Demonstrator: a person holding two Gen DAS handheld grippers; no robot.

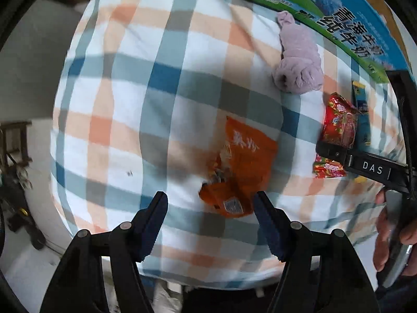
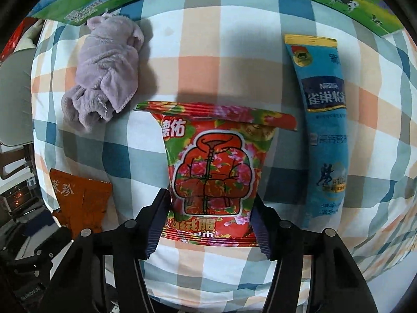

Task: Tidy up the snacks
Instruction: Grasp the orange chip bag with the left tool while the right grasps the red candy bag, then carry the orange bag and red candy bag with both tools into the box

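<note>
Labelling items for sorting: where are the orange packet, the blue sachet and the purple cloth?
orange packet [image 1: 245, 161], left wrist view, middle of its face.
blue sachet [image 2: 325, 120], right wrist view, printed middle.
purple cloth [image 2: 104, 73], right wrist view, bunched centre.

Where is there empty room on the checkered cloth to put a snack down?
The big bare patch lies left of the purple towel and orange packet, reaching the cloth's left edge. A smaller one sits between the towel and the blue stick pack, beyond the red packet. The right side, by the milk carton, is crowded.
</note>
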